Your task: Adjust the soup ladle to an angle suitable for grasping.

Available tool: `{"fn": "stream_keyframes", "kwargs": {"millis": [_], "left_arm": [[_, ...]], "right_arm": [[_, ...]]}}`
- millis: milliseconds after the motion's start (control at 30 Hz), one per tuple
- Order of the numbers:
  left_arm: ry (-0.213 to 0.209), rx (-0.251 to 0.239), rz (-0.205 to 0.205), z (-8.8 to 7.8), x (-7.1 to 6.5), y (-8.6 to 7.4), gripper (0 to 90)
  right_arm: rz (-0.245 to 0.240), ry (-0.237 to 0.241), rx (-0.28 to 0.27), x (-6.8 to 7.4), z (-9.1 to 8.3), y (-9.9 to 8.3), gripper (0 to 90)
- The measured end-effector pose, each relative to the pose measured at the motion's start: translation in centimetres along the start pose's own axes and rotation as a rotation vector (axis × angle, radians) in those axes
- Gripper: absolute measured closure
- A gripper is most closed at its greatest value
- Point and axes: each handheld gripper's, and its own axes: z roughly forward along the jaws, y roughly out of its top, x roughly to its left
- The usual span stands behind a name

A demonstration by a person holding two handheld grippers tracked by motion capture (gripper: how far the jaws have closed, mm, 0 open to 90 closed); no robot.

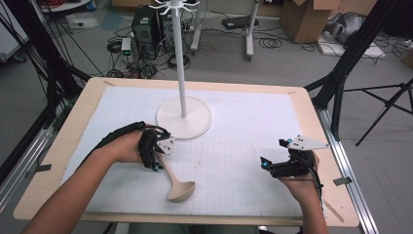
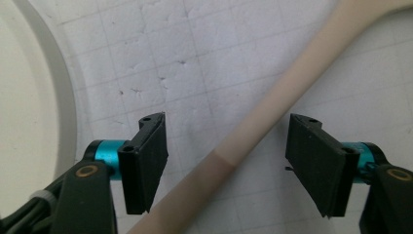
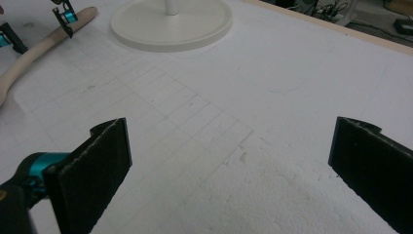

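I can read no text, label, brand or number anywhere here. The white mat (image 1: 253,146) under my grippers carries only a faint printed grid, with no figures on it. The cardboard boxes (image 1: 304,17) on the floor beyond the table show no legible print.

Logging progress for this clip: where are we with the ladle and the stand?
Done: little so far; the ladle lies flat on the white mat, apart from the stand.
In hand: the left tool is open, its jaws either side of the ladle's handle, not closed on it.
Left: gripping and lifting it, probably to hang on the stand's hooks, though that is a guess. The right tool is open over bare mat.
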Motion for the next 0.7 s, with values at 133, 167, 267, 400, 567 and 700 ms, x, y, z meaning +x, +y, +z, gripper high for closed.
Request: {"fn": "stream_keyframes", "kwargs": {"millis": [133, 167, 267, 400, 567, 700], "left_arm": [[-0.01, 0.007, -0.003, 0.15, -0.02, -0.04, 36.6], [-0.009, 0.011, 0.002, 0.19, 0.03, -0.04, 37.3], [-0.025, 0.022, -0.005, 0.37, 0.02, -0.13, 42.0], [-0.044, 0.027, -0.003, 0.33, 0.19, -0.18, 46.2], [-0.056, 0.055, 0.007, 0.35, 0.34, 0.25, 55.1], [-0.063, 0.066, 0.022, 0.39, 0.38, 0.43, 56.3]], "right_arm": [[0.001, 0.001, 0.002, 0.02, 0.02, -0.01, 0.3], [0.001, 0.001, 0.002, 0.03, 0.04, -0.01, 0.3], [0.002, 0.002, 0.005, 0.04, 0.07, -0.03, 0.4], [0.001, 0.003, 0.005, 0.02, 0.08, -0.03, 0.3], [0.001, 0.002, 0.005, 0.0, 0.06, -0.04, 0.4], [0.003, 0.001, 0.003, 0.02, 0.02, -0.05, 0.3]]}}
